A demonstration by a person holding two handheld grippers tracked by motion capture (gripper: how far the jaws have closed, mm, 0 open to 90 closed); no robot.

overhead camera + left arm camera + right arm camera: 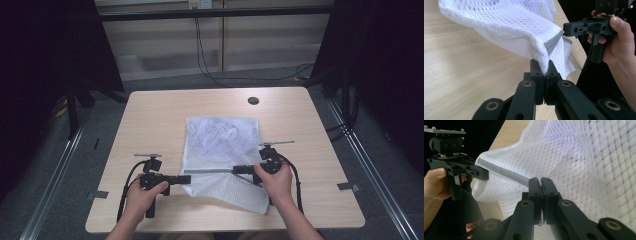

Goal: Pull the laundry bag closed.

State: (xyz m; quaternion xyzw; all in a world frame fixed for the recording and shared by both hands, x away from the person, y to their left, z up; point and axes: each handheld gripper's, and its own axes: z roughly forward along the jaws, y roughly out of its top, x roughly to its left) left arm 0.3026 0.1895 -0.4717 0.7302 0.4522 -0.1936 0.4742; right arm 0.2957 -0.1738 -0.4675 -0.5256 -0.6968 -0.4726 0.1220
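Observation:
A white mesh bag (222, 137) lies on the wooden table (155, 115), its near part lifted and stretched between both grippers. A grey zip band (212, 171) runs along the raised edge. My left gripper (187, 178) points right and is shut on the bag's left end; its jaws pinch the white mesh (524, 27) just below the grey band (552, 43). My right gripper (235, 170) points left and is shut on the band's other end. In the right gripper view its jaws clamp the grey band (506, 173) where it meets the mesh (579, 160).
A small round black disc (253, 100) sits near the table's far edge. Black cables (205, 60) hang and trail on the floor behind the table. Dark curtains stand at both sides, with metal rails on the floor.

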